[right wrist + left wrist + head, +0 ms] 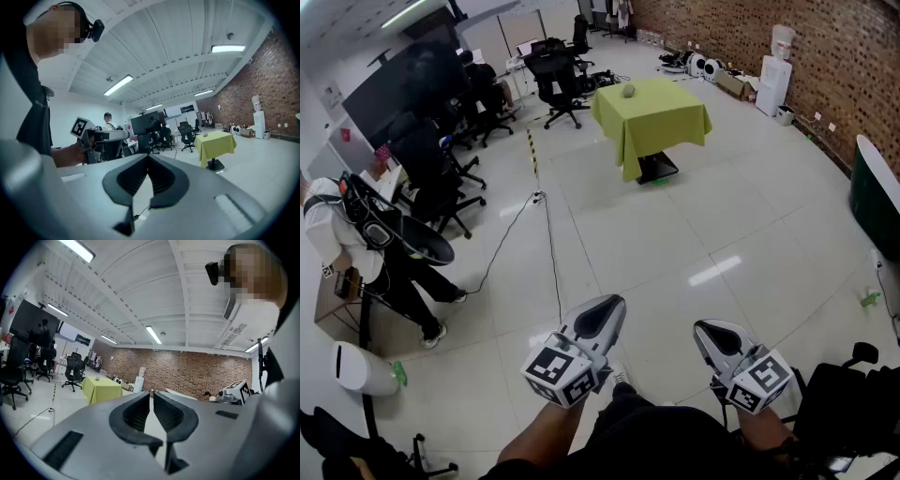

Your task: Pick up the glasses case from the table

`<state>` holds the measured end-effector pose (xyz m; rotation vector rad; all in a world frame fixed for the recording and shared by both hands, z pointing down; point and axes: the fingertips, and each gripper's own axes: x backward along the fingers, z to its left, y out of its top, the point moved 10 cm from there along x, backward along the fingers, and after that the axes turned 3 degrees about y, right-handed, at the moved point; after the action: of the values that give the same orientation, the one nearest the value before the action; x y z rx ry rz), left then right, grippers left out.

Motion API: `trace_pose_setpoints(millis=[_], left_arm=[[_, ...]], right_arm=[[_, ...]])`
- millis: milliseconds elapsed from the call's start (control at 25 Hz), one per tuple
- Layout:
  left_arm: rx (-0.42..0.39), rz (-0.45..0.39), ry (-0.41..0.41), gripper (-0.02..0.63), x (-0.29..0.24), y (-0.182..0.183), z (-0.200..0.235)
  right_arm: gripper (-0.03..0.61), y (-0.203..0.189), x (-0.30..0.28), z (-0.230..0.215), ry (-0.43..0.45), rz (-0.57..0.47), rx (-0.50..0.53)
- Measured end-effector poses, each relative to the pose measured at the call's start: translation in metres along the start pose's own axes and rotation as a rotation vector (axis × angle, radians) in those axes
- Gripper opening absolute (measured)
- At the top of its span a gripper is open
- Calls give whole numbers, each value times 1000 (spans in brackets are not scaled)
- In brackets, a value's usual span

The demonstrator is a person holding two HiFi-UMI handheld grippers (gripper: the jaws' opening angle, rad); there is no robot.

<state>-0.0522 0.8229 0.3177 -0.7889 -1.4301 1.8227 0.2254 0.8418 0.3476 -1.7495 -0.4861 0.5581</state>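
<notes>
Left gripper and right gripper sit low in the head view, smooth grey plastic shells with ribbed black rubber pads and a black-and-white marker cube behind each. In each gripper's own view the jaws are pinched together at the tips with nothing between them. Glasses case is well apart from both, a small rounded greyish lump lying on the table, near the far edge of the top, toward its left corner. Table's draped in a yellow-green cloth hanging in soft folds. Floor is pale glossy tile, a thin black cable snakes across it, with a rough red brick wall on the right and black office chairs at left
</notes>
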Motion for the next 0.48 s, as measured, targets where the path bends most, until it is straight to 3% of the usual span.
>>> trace_pose_setpoints(millis=[200,480], left_arm=[[56,-11,43,29,13,-15,-7],[46,-5,26,28,21,-19,-26]], right_arm=[[3,-7,13,7,2,-2,-4],[2,-10,26,15,2,10,25]])
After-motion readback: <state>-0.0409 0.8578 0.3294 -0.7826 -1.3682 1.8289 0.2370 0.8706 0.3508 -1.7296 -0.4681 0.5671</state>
